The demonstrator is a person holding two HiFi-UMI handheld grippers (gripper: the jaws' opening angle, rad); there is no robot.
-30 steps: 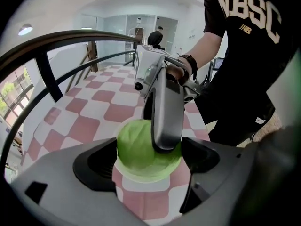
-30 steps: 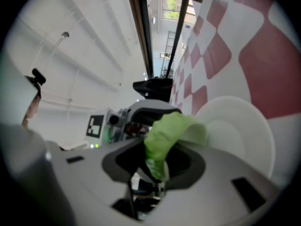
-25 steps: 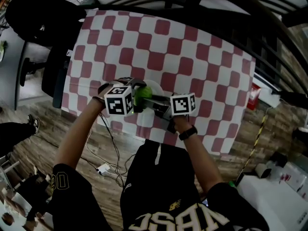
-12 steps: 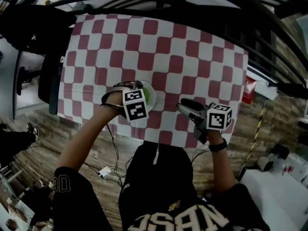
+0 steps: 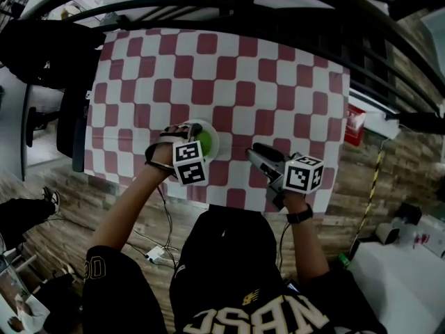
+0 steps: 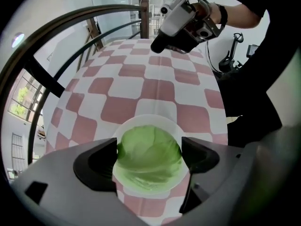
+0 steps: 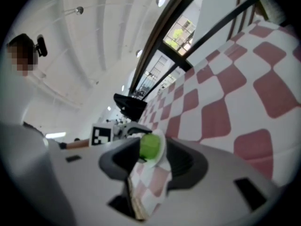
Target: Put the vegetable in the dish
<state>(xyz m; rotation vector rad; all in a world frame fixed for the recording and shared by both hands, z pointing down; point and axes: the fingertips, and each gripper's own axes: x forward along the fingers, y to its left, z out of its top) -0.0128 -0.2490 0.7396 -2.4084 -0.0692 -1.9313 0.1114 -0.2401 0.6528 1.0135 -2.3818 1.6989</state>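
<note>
Green leafy vegetable lies in the round white dish, close to the near edge of the red-and-white checked table, left of centre. Left gripper stands over it, jaws spread either side, no pinch evident. Right gripper, well apart along the same edge: jaws just opened wide, nothing between them. Bare cloth runs from the dish to the far edge

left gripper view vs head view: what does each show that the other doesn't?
Left gripper view only: the left gripper close up, a jaw at each side of the cabbage; pinching or not is unclear. Head view only: the whole cloth, the floor, a red box. Both: cabbage in the dish, checked cloth, right gripper.
</note>
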